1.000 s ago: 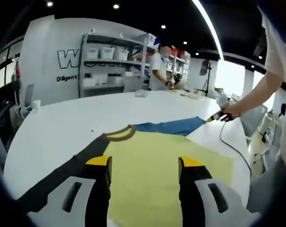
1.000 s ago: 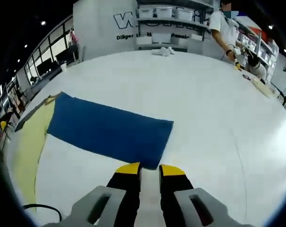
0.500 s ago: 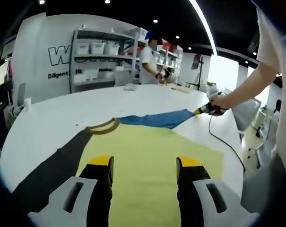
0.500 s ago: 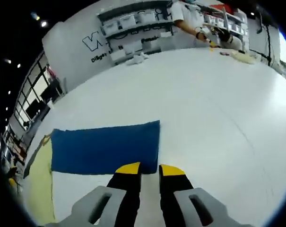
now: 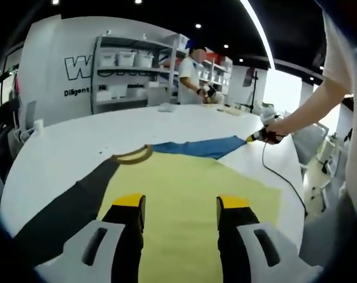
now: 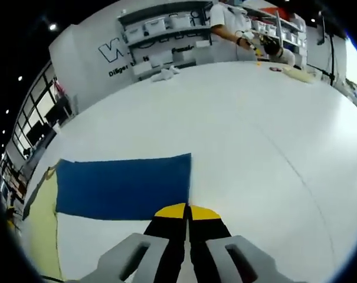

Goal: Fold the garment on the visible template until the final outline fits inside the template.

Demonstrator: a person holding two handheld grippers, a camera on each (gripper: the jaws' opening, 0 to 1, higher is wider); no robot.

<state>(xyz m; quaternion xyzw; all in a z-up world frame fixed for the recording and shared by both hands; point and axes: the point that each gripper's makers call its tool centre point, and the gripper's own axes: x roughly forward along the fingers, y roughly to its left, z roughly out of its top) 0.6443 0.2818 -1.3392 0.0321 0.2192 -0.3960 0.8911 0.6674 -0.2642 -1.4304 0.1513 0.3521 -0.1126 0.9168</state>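
Note:
A garment lies flat on the white table: yellow body, brown collar, dark sleeve and blue sleeve. My left gripper hovers open over the yellow body with nothing between its jaws. In the right gripper view the blue sleeve stretches left towards the yellow body. My right gripper is shut on that sleeve's near end corner. The left gripper view shows the right gripper at the sleeve's tip, held by a hand.
A black cable trails from the right gripper across the table towards its right edge. Shelves with white bins and a standing person are beyond the far edge. A small white cloth lies far back on the table.
My right gripper's jaws have come together at the blue sleeve's end, where before there was a gap between them. The left gripper stays open over the yellow body.

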